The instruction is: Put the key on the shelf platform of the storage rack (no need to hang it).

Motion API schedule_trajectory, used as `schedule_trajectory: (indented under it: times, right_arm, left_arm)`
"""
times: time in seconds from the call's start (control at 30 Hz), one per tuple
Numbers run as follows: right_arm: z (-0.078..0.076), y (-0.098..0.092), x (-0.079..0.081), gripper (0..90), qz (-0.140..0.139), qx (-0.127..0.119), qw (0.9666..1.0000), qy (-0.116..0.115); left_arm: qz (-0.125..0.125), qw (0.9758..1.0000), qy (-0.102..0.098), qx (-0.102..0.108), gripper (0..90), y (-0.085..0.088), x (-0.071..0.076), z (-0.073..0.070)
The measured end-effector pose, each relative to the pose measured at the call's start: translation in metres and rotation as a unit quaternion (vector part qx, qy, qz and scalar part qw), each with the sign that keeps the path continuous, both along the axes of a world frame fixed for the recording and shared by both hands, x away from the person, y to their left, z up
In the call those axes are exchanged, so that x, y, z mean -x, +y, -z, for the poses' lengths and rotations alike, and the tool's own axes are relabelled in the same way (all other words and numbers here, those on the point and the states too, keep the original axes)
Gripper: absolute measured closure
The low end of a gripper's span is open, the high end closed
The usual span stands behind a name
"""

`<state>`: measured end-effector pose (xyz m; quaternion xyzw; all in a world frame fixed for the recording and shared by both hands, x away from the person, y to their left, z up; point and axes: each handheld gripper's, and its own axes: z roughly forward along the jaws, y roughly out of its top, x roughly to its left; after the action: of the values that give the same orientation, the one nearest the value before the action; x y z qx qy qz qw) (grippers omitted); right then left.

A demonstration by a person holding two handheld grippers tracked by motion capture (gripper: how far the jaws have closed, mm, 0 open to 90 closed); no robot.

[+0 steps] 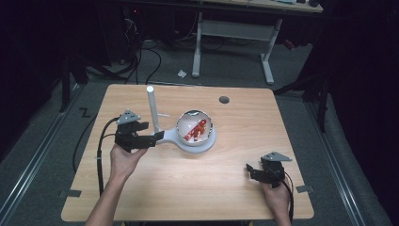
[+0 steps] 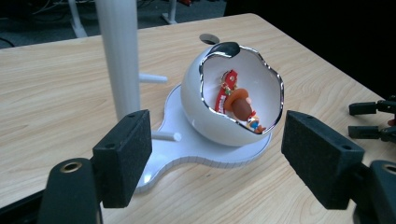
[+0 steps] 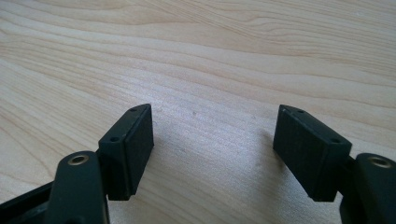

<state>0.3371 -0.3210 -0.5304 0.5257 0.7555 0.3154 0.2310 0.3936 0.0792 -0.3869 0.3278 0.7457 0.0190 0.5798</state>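
High view: a light wooden table [image 1: 188, 188] fills the middle of the frame. Just left of centre stands a white plastic stand [image 1: 200, 143] with a flat rounded base, a tall upright post [image 1: 153, 110] with side pegs, and a white egg-shaped shell bowl with a chrome rim [image 1: 195, 123]. A small red-and-brown toy keychain figure [image 1: 197, 131] lies inside that bowl. The left gripper [image 1: 157, 137] sits at the stand's left edge, jaws apart. The right gripper [image 1: 250, 169] rests at the lower right of the frame, well apart from the stand.

Left gripper view: the black pads [image 2: 123, 156] stand wide on either side of the stand's base, with nothing pressed between them. The figure [image 2: 240, 105] lies in the bowl [image 2: 205, 112], centre right.

Right gripper view: the jaws are apart over bare wood, holding nothing.

As a judgement, the figure looks already placed in the bowl, and the left gripper appears free of the stand; hanging it on a peg, if intended, is not yet done.
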Motion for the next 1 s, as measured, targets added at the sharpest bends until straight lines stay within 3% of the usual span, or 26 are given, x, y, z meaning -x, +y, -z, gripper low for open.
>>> schedule_trajectory:
  times: [0.1,0.2,0.47,0.73,1.0]
  right_arm:
    - [0.0,0.0,0.0,29.1,0.001,-0.001,1.0,0.0]
    - [0.0,0.0,0.0,29.1,0.001,0.0,1.0,0.0]
    - [0.0,0.0,0.0,29.1,0.0,0.0,1.0,0.0]
    - [0.0,0.0,0.0,29.1,0.001,0.0,1.0,0.0]
    - [0.0,0.0,0.0,29.1,0.0,0.0,1.0,0.0]
  left_arm:
    - [-0.008,0.9999,0.008,0.006,25.0,0.003,0.002,0.0]
    - [-0.006,1.0,-0.001,0.002,24.8,0.009,0.004,0.001]
    - [-0.021,0.9997,0.0,0.01,24.9,0.025,0.012,0.004]
    - [-0.036,0.999,0.0,0.027,26.1,0.045,0.018,0.011]
    - [-0.048,0.9981,0.006,0.039,26.6,0.051,0.02,0.018]
